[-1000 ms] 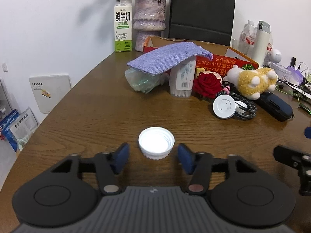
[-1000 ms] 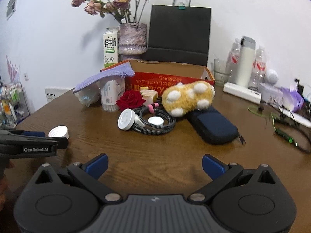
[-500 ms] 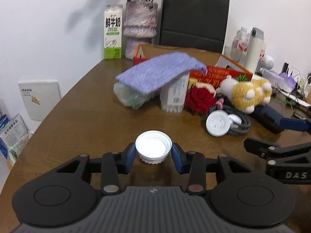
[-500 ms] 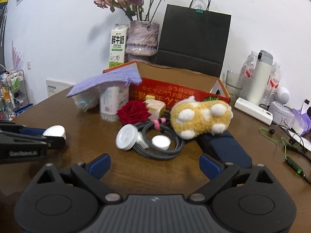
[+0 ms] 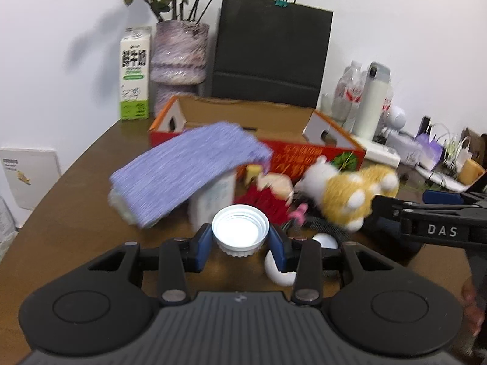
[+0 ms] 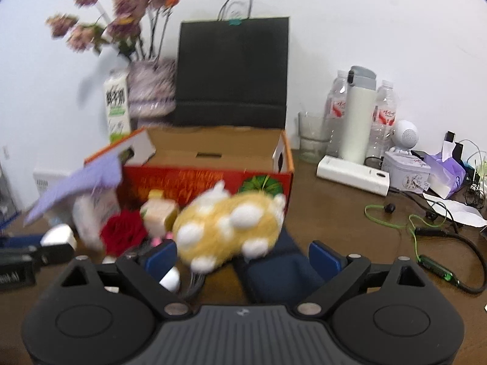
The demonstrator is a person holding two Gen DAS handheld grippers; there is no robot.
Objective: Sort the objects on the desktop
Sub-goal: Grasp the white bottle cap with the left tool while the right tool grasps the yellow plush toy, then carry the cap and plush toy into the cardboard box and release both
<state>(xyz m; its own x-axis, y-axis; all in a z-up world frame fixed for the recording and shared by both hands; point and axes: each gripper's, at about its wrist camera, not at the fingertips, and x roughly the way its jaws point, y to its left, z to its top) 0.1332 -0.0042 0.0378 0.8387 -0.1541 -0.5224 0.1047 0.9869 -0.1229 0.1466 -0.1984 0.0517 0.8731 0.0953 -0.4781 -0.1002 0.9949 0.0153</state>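
Note:
My left gripper [image 5: 241, 245] is shut on a white ribbed bottle cap [image 5: 240, 231] and holds it up above the table, in front of the clutter. The cap also shows at the far left of the right wrist view [image 6: 57, 235]. My right gripper [image 6: 242, 257] is open and empty, close behind the yellow plush toy [image 6: 231, 225] and over a dark blue pouch [image 6: 280, 276]. An open red cardboard box [image 5: 258, 127] stands behind the pile; it also shows in the right wrist view [image 6: 213, 152]. A purple cloth [image 5: 185, 170] drapes over a white container.
A red rose [image 6: 123, 232], a coiled cable and white round pieces [image 5: 280, 269] lie before the box. Milk carton [image 5: 135, 73], flower vase [image 5: 178, 60] and black paper bag [image 5: 271, 48] stand behind. Bottles, a thermos [image 6: 359, 115], a power strip and cables crowd the right.
My left gripper closed on the cap, lifted it off the table and carried it toward the box. My right gripper moved forward up to the plush toy.

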